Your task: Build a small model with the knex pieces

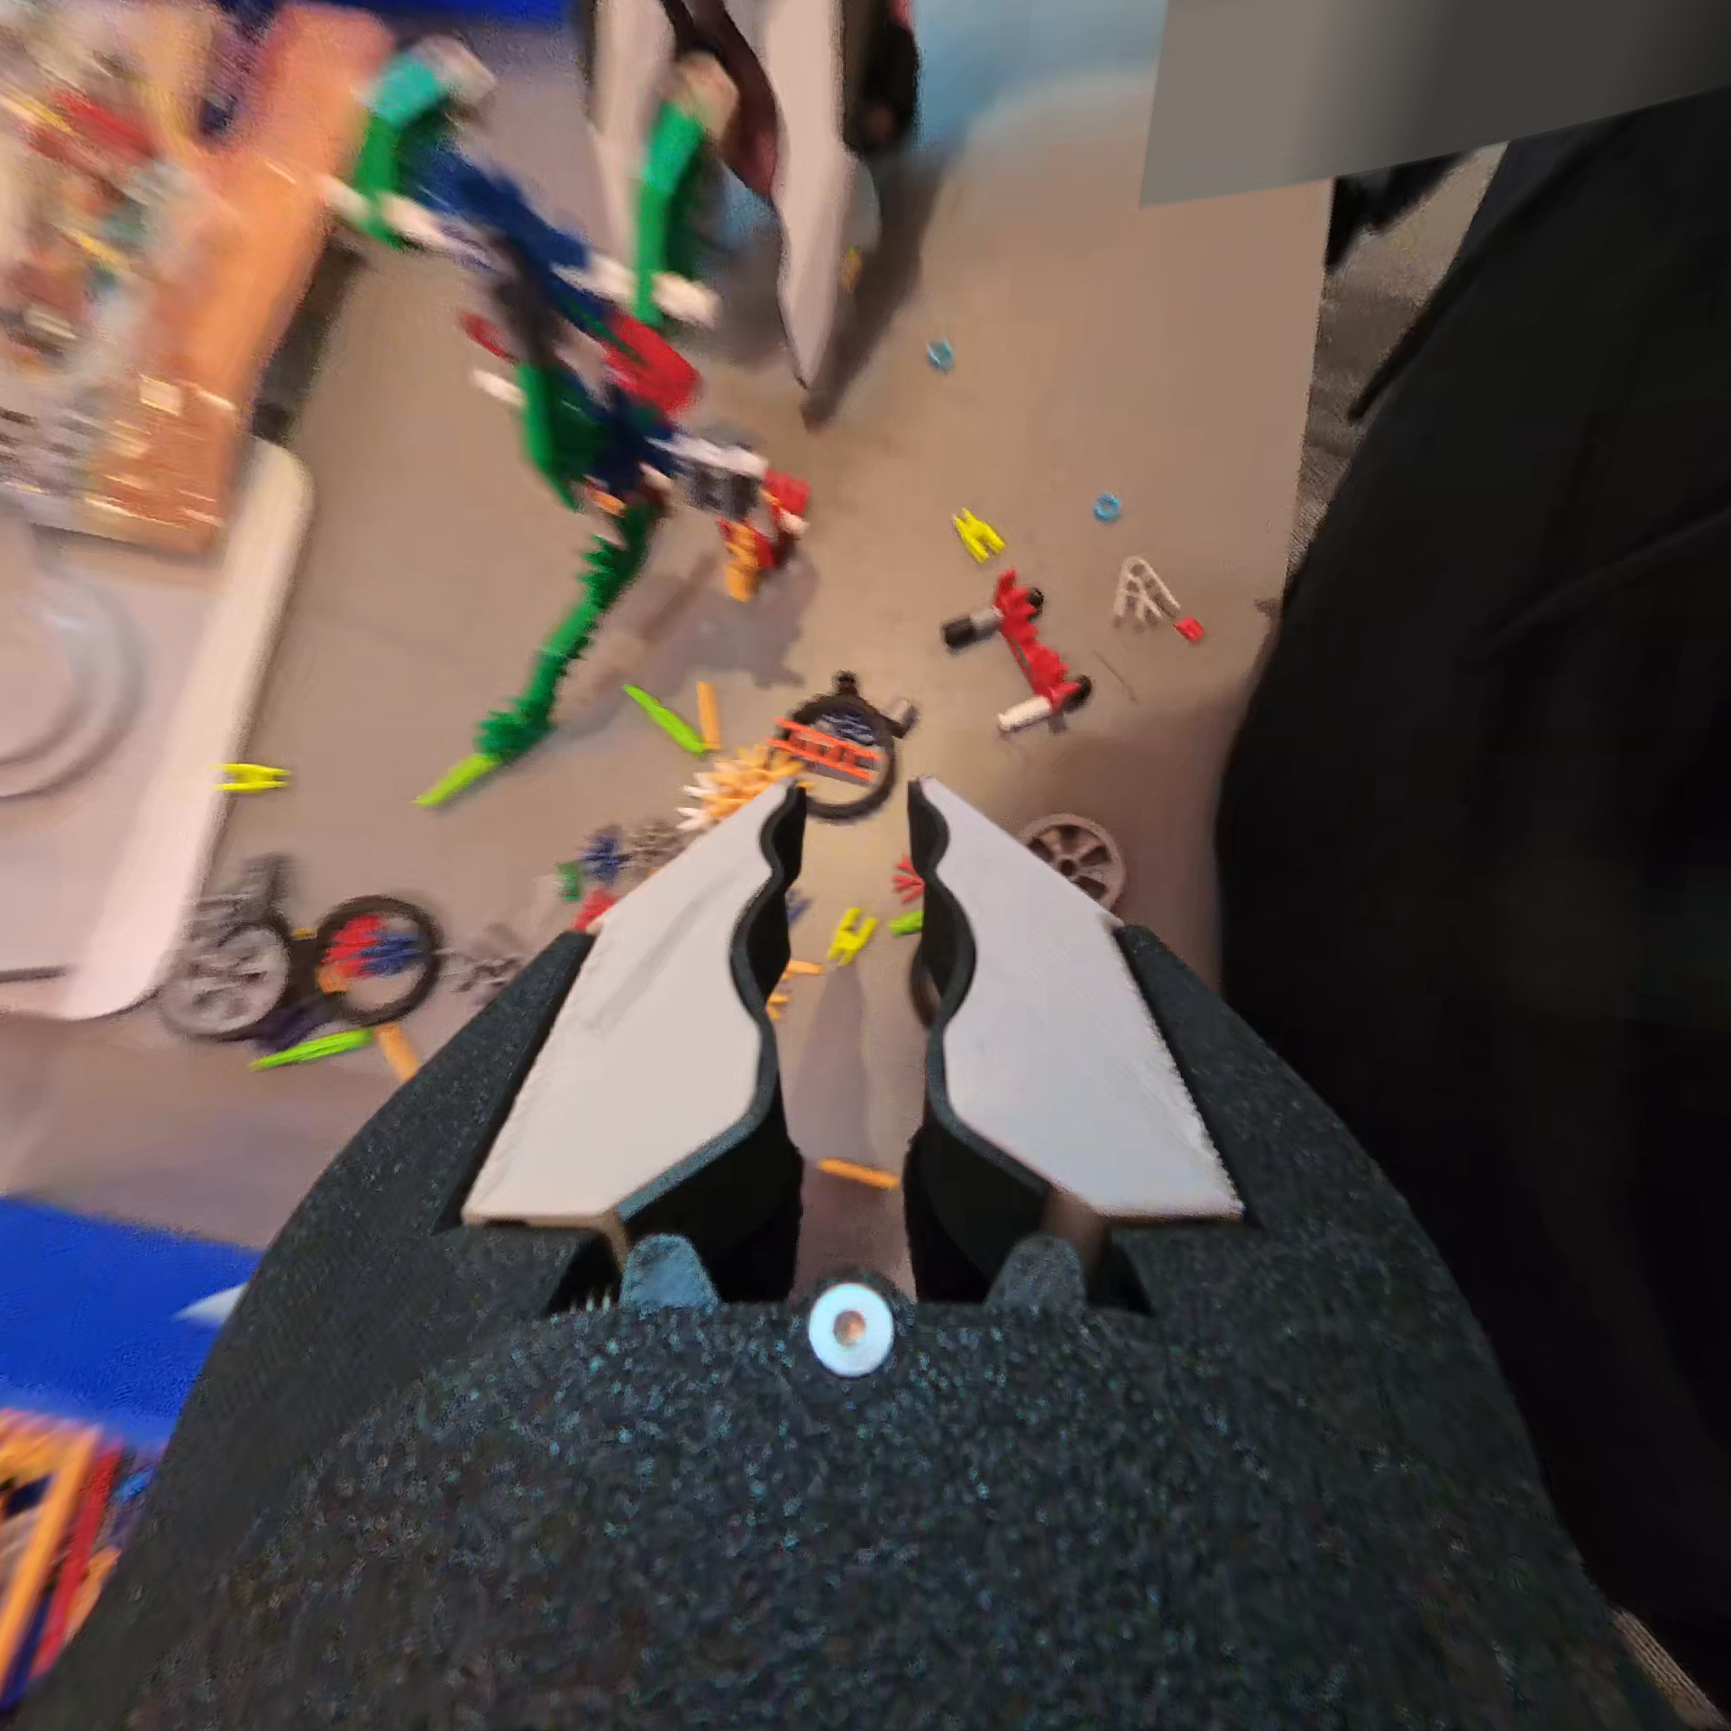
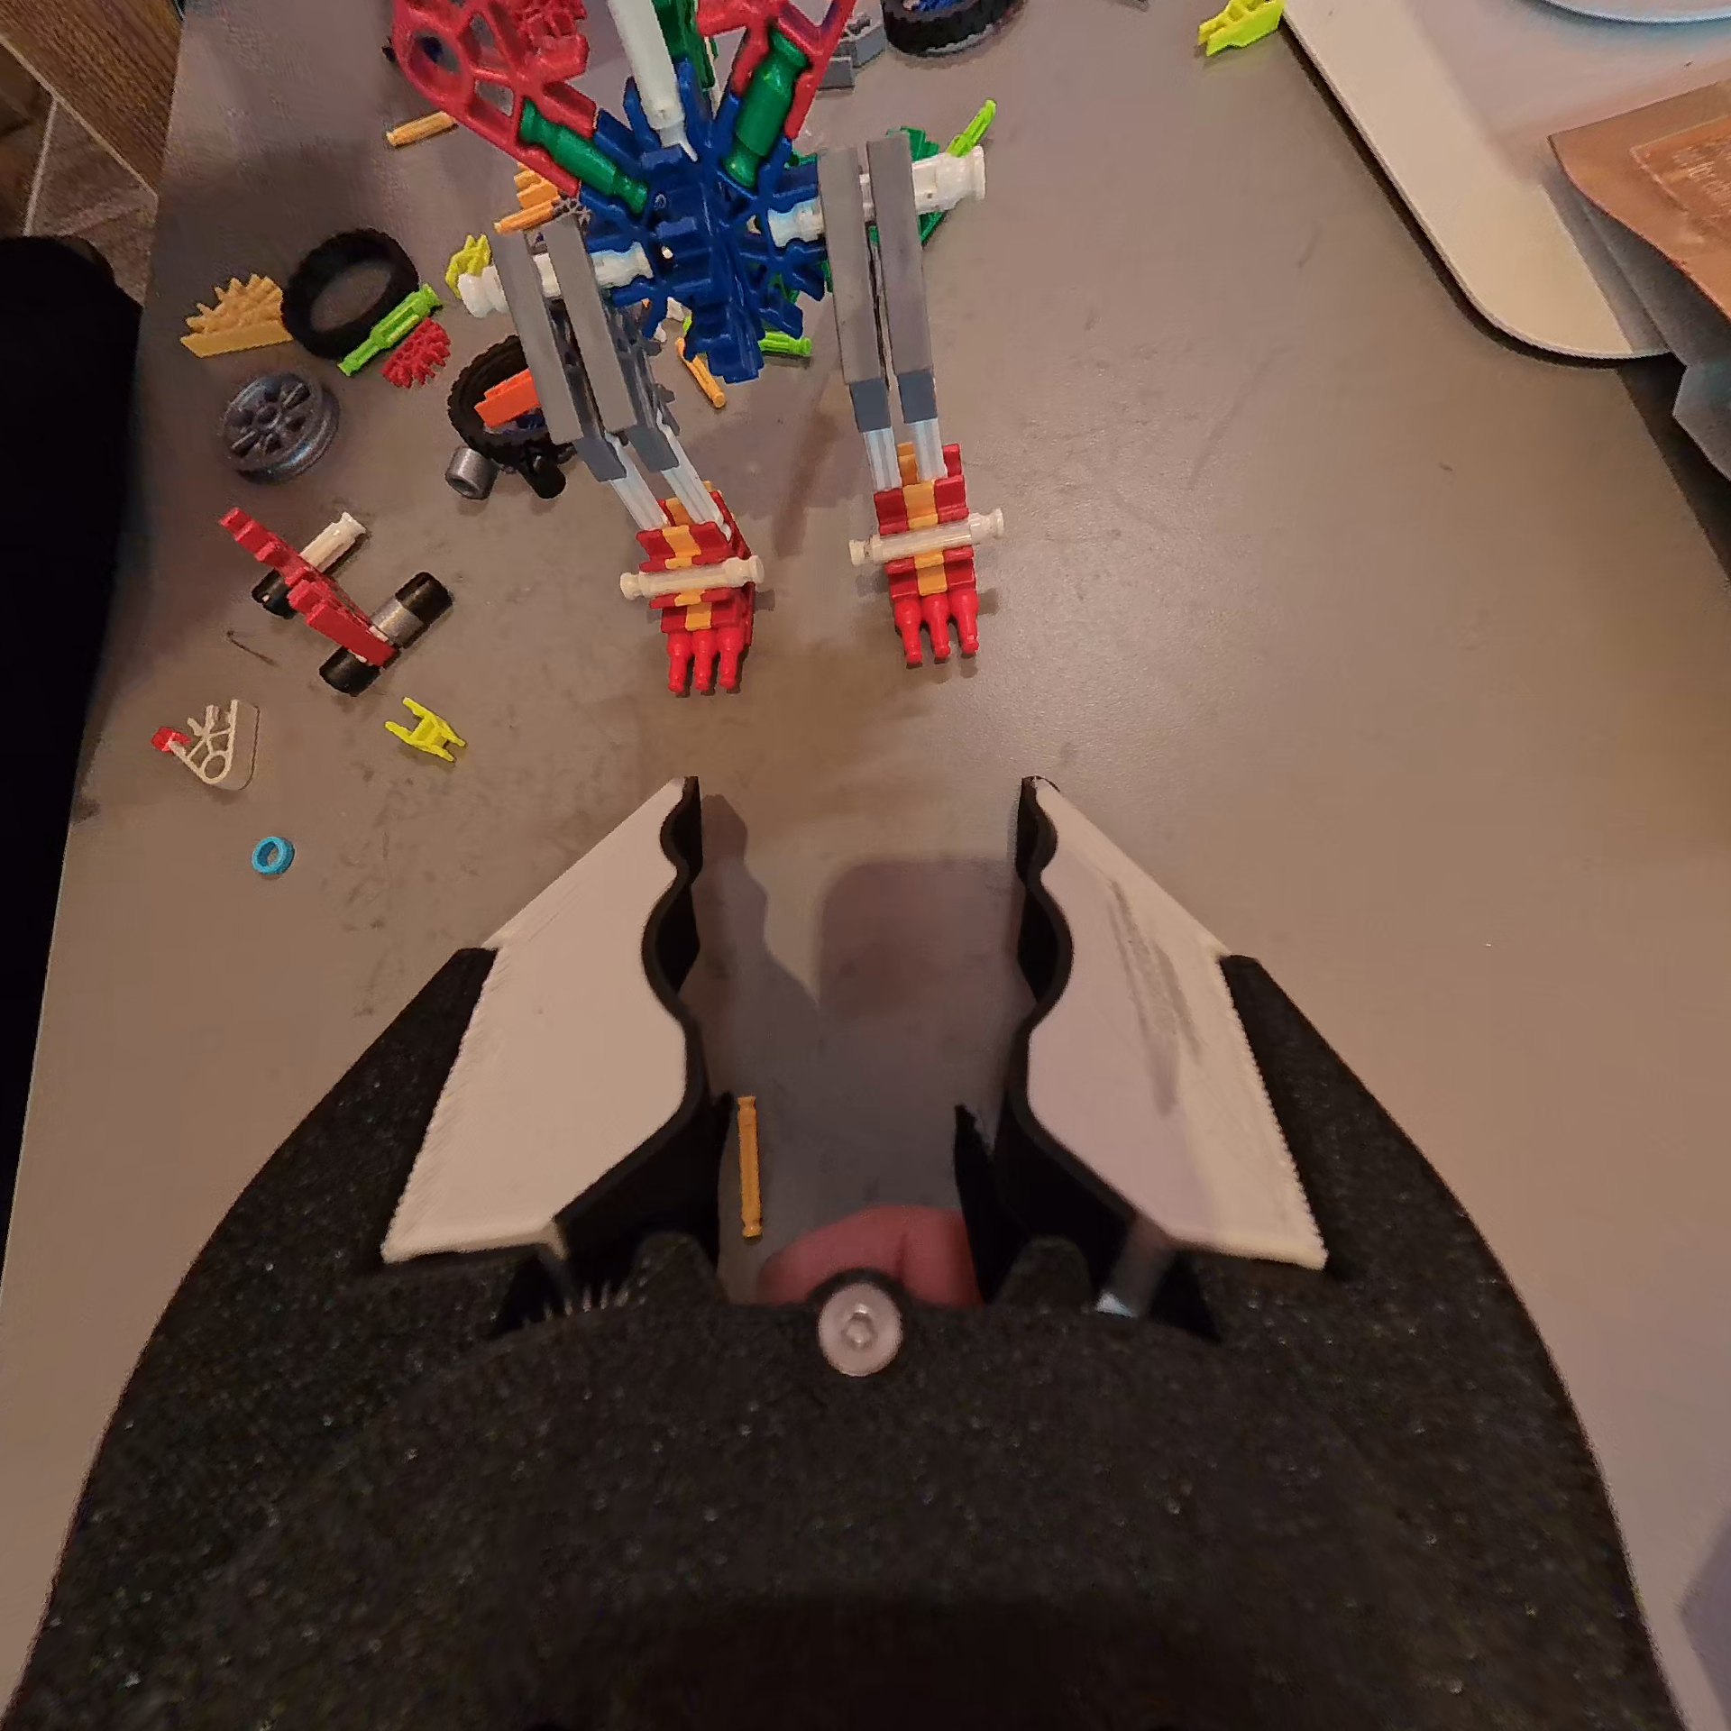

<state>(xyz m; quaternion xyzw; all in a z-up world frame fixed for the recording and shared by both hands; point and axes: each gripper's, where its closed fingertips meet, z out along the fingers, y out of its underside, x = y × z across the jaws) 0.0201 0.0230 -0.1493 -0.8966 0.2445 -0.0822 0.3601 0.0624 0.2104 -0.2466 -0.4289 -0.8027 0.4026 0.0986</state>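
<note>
You worked over a flat grey tabletop (image 2: 1264, 656), scuffed and faintly smudged, with a white tray (image 2: 1461, 215) and brown paper at its far right edge. Your right gripper (image 2: 857, 796) hung above bare table with its jaws wide apart and nothing between them; the fingers were pale, ridged printed plastic with wavy black pads, set in a grainy black body. Just ahead of it stood a construction-toy model (image 2: 693, 215), a blue spiky hub with green and white rods, on two grey legs ending in red and orange clawed feet (image 2: 923, 562). Loose parts lay to its left: a black tyre (image 2: 351, 290), a grey spoked wheel (image 2: 279, 426), a red toothed axle piece (image 2: 323, 599), a small blue ring (image 2: 272, 855). A thin orange rod (image 2: 747, 1166) lay under the right gripper.

Your left gripper (image 1: 857, 796) had its jaws slightly apart and empty, nearest a black ring with an orange ladder piece (image 1: 838, 745). That view was blurred.
</note>
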